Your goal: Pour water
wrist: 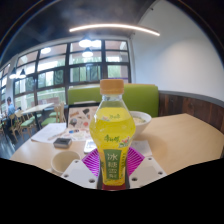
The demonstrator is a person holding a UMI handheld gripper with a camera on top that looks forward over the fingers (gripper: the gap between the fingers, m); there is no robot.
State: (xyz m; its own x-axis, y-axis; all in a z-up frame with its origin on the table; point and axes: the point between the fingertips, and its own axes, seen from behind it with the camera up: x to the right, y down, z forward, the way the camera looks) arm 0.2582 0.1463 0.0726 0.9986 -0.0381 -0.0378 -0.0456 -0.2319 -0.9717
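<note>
Standing upright between the tool's (112, 172) two fingers: a clear plastic bottle of yellow drink with an orange cap and a yellow-green label (112, 130), lower body hiding the magenta pads (93, 160) behind it. Appearing clamped on the bottle, both fingers hard against its sides, though contact itself only partly showing. Sitting or hovering just above a pale wooden surface (185, 135), base not visible. Lying close behind the bottle: a white bowl-like dish (141, 120); off to one side, a small dark cup-like object (62, 143) and some flat white items, too small for telling. No obvious receiving vessel showing clearly, so judging the bowl as the likely target. For pouring well: keeping the grip low and firm, checking the cap before tilting, moving slowly over the vessel's rim, tipping gradually.
</note>
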